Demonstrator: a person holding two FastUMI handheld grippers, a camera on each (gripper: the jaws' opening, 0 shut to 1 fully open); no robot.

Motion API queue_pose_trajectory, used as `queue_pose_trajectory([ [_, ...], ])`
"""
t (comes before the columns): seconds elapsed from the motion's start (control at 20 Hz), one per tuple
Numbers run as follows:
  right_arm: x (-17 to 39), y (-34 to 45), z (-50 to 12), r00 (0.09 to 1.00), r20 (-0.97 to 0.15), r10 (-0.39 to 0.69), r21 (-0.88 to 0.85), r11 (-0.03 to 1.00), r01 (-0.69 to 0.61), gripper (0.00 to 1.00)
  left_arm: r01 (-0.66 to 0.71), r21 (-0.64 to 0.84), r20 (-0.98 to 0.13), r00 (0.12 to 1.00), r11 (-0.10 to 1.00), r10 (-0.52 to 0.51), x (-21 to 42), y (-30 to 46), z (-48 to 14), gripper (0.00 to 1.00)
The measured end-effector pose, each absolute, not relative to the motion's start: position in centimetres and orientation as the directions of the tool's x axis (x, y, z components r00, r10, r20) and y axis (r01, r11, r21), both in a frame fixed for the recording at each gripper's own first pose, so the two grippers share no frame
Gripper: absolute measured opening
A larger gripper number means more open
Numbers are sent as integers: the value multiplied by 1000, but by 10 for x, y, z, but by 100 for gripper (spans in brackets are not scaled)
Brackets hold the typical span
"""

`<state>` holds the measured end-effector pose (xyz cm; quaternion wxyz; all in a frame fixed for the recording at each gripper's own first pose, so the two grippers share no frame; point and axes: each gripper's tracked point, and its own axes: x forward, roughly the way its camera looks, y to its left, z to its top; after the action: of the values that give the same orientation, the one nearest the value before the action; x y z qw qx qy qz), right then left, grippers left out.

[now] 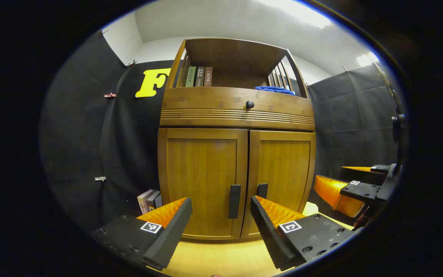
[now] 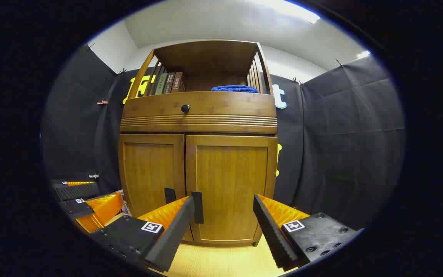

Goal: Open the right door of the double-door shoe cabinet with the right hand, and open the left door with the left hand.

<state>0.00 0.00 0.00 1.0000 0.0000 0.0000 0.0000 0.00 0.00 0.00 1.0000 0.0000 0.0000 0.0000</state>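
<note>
The cabinet [image 1: 237,181] stands on the floor against the black wall, and both doors are closed, so no step of the task is done yet; I judge this to be the approach. The left gripper [image 1: 221,223] is released, its fingers wide apart, and the left handle [image 1: 234,201] shows between them, some way ahead. The right gripper [image 2: 223,223] is released too and faces the right door [image 2: 231,188], with the right handle [image 2: 197,207] just beside its left finger. Next, I think the right gripper must shift toward that handle, close on it and pull outward.
</note>
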Motion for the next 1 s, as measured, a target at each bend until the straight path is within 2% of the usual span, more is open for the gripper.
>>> queue_pose_trajectory([
  [0.1,0,0,-1,1000,-2,-4,0,1000,4,97,2,-2,4,1000,1000,-2,0,1,1,93],
  [1.0,2,2,-8,1000,-28,-4,-3,1000,4,99,12,1,-8,1000,1000,-12,9,9,-4,95],
])
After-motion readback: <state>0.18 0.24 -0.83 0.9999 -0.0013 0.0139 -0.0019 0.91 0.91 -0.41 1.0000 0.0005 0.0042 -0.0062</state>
